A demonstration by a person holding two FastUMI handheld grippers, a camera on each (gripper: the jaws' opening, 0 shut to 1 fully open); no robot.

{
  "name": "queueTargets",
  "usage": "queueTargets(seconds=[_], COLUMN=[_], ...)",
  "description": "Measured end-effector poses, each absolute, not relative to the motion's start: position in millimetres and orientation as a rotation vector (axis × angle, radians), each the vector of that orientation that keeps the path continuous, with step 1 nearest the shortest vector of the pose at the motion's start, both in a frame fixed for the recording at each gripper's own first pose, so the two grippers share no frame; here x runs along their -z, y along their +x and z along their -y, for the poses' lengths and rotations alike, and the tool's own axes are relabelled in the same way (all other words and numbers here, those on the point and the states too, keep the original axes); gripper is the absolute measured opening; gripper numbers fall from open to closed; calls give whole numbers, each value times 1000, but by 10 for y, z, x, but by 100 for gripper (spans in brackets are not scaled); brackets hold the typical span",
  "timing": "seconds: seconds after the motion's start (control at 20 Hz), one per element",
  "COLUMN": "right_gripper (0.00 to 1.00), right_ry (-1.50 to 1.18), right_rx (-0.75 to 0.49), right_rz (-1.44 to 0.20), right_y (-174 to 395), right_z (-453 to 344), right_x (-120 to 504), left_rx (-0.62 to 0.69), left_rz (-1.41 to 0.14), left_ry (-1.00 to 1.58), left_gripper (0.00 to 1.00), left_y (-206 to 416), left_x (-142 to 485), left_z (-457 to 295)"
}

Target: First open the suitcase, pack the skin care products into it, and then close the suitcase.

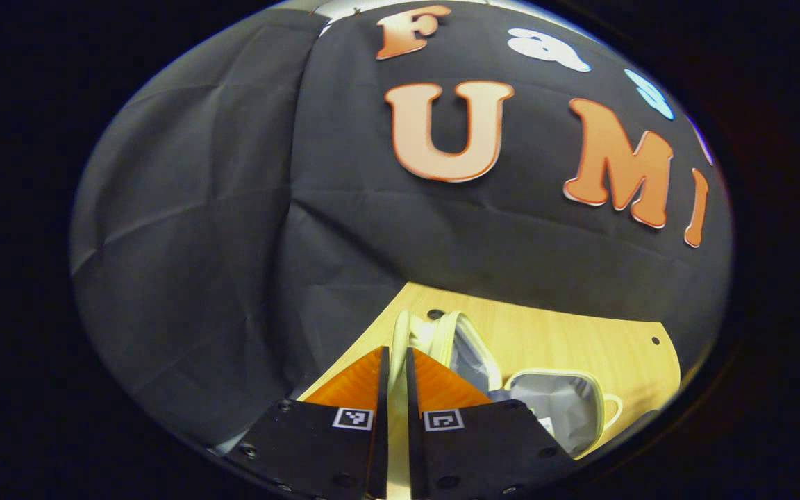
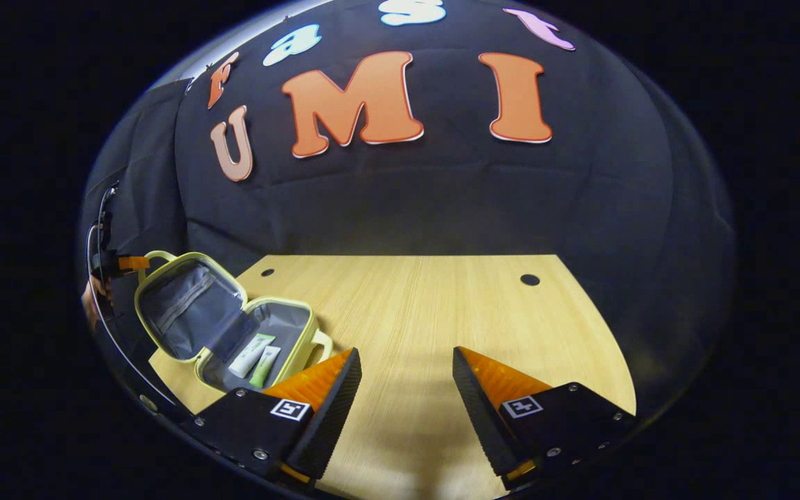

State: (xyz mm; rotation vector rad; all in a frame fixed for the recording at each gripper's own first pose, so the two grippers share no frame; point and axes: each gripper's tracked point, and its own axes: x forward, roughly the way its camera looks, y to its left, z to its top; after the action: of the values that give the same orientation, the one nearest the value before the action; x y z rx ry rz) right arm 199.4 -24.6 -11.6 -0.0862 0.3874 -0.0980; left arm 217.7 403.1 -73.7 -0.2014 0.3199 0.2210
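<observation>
- The suitcase [image 2: 226, 326] lies open at the table's [image 2: 435, 312] left side, lid upright, two skin care tubes [image 2: 257, 357] inside.
- The left gripper [image 1: 394, 361], fingers nearly together on nothing, sits nearest the lid's rim.
- The right gripper [image 2: 407, 368], spread wide and empty, hovers over bare wood to the right.

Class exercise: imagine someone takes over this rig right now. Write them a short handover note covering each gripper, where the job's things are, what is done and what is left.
Left gripper: fingers nearly together on the rim of the raised lid, so it appears to hold the lid; a firm grip cannot be confirmed.
Right gripper: open, holding nothing, above the bare wooden table.
Suitcase: small, pale yellow, open near the table's left edge in the right gripper view.
Skin care tubes: two lie in the lower half.
Done: case opened, tubes packed.
Left: swing the lid down and close the suitcase.
</observation>
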Motion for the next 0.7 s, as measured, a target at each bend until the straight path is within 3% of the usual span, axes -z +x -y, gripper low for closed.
queueTargets(seconds=[0.3,0.7], right_gripper=[87,89], right_ry=[-89,-78], right_rx=[94,97], right_rz=[-380,-367], right_y=[1948,1918], right_z=[459,716], right_x=[114,91], left_rx=[-79,141], left_rz=[-229,-214], left_ry=[-208,-226], left_gripper=[12,12], left_y=[2257,2366], left_x=[164,116], left_z=[-2912,-1629])
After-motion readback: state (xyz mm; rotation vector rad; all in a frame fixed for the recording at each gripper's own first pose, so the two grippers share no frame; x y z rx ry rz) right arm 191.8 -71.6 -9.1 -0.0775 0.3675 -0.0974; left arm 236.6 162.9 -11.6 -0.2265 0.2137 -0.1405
